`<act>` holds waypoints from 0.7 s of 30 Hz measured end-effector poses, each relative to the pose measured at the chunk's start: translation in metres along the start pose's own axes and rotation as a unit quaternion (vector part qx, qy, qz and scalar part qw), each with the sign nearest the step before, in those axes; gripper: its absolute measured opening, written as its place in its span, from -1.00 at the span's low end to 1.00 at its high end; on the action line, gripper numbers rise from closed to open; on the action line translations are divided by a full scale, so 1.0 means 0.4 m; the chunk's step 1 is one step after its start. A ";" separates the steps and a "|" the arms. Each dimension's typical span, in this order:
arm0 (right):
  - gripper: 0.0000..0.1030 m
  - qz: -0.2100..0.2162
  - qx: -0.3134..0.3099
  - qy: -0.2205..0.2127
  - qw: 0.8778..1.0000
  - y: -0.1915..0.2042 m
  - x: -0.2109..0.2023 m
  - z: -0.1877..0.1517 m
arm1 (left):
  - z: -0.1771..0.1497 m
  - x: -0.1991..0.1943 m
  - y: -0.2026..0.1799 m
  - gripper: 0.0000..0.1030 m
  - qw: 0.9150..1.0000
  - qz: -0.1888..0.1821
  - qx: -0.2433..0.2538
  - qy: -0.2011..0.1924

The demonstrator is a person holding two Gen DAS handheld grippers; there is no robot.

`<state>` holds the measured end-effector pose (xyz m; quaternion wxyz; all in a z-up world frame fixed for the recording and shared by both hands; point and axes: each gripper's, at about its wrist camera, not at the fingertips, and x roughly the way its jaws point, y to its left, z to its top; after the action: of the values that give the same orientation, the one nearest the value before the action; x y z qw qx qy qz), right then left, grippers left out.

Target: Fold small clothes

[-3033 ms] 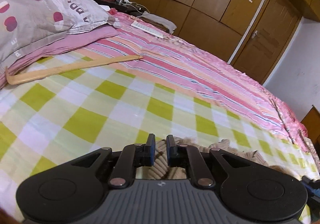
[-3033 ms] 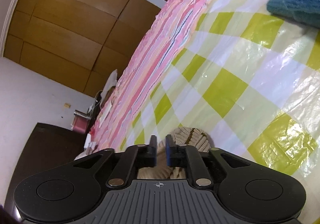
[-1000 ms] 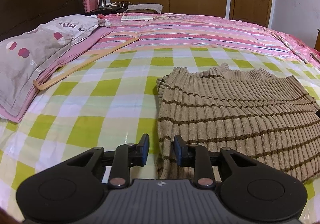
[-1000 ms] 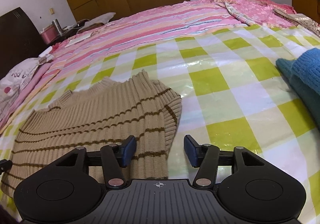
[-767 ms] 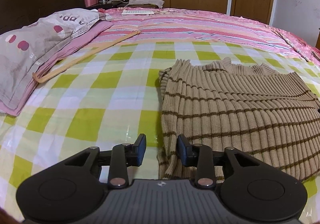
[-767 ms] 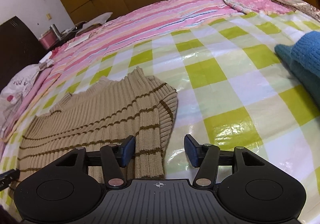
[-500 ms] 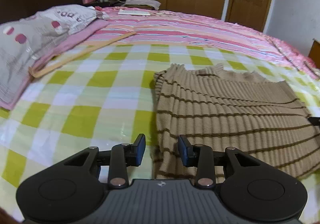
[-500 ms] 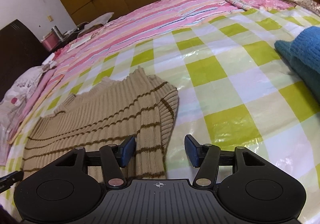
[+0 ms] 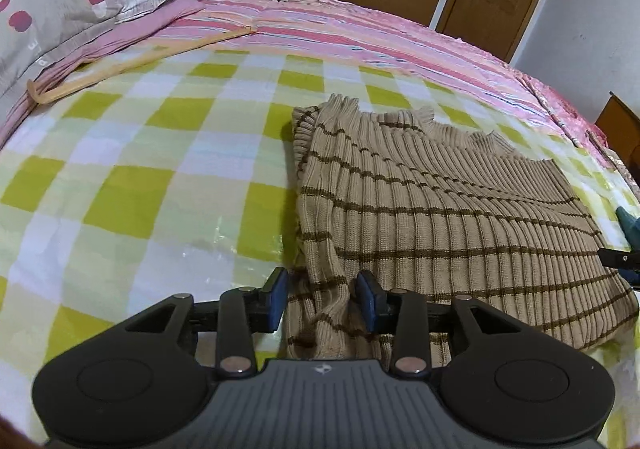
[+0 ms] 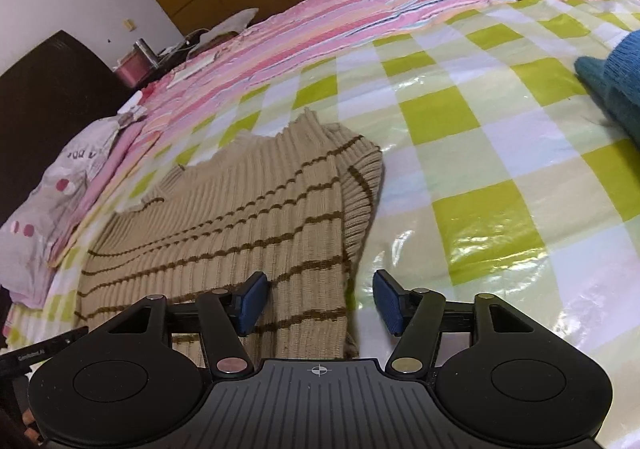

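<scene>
A tan ribbed sweater with thin brown stripes (image 9: pixel 432 209) lies spread flat on the green-and-white checked sheet (image 9: pixel 140 177), its collar toward the far side. My left gripper (image 9: pixel 322 299) is open, with the sweater's near left hem corner bunched between its pads, not clamped. In the right wrist view the same sweater (image 10: pixel 240 217) fills the lower left. My right gripper (image 10: pixel 318 301) is open wide over the sweater's near right hem edge, straddling it.
A grey pillow with red dots (image 9: pixel 52 13) and a wooden back scratcher (image 9: pixel 132 65) lie at the far left. A blue knit garment (image 10: pixel 616 77) lies at the right. A pink striped bedcover (image 9: pixel 360 33), wardrobes and a door stand behind.
Three seconds ago both grippers were shut on the sweater and carrying it. Both have since opened; the sweater lies flat, and the left gripper's jaws have widened around the hem corner.
</scene>
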<state>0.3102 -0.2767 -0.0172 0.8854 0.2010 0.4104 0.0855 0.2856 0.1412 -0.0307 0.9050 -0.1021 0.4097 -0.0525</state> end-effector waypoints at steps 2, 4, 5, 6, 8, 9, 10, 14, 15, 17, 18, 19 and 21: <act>0.10 0.005 0.010 0.002 1.000 -0.001 0.002 0.000 | -0.002 -0.004 -0.003 -0.21 1.000 -0.006 0.005 0.003; -0.11 0.017 0.012 0.009 1.000 -0.002 0.003 -0.002 | -0.007 -0.006 -0.004 -0.26 1.000 -0.018 0.006 0.008; -0.19 0.023 0.017 0.015 0.999 -0.004 0.005 -0.004 | -0.009 -0.007 -0.007 -0.27 1.000 -0.018 0.009 0.008; -0.20 0.026 0.023 0.020 0.999 -0.005 0.008 -0.007 | -0.010 -0.008 -0.009 -0.27 1.000 -0.016 0.012 0.008; -0.21 0.025 0.029 0.019 0.999 -0.005 0.010 -0.010 | -0.008 -0.008 -0.007 -0.29 1.000 -0.018 0.004 0.009; -0.23 0.026 0.033 0.019 0.999 -0.006 0.010 -0.010 | -0.007 -0.008 -0.005 -0.31 1.000 -0.020 0.000 0.009; -0.32 0.027 0.039 0.018 0.999 -0.009 0.011 -0.010 | -0.007 -0.008 -0.004 -0.37 1.000 -0.022 -0.003 0.010; -0.59 0.033 0.055 0.021 0.998 -0.015 0.008 -0.009 | -0.008 -0.011 -0.001 -0.53 1.000 -0.027 0.000 0.016; -0.61 0.034 0.053 0.022 0.998 -0.014 0.006 -0.010 | -0.008 -0.014 -0.003 -0.54 0.999 -0.027 0.003 0.017; -0.64 0.038 0.048 0.029 0.998 -0.012 0.000 -0.012 | -0.010 -0.020 -0.008 -0.55 0.999 -0.030 0.010 0.020; -0.64 0.038 0.045 0.031 0.998 -0.010 -0.003 -0.014 | -0.013 -0.023 -0.011 -0.55 0.999 -0.035 0.014 0.024; -0.65 0.039 0.042 0.035 0.998 -0.010 -0.008 -0.017 | -0.015 -0.027 -0.014 -0.55 0.999 -0.039 0.018 0.026; -0.65 0.040 0.038 0.039 0.998 -0.010 -0.018 -0.023 | -0.023 -0.038 -0.018 -0.55 0.999 -0.040 0.021 0.028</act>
<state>0.2984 -0.2801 -0.0191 0.8564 0.2473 0.4389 0.1129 0.2686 0.1357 -0.0237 0.8921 -0.0982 0.4296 -0.0999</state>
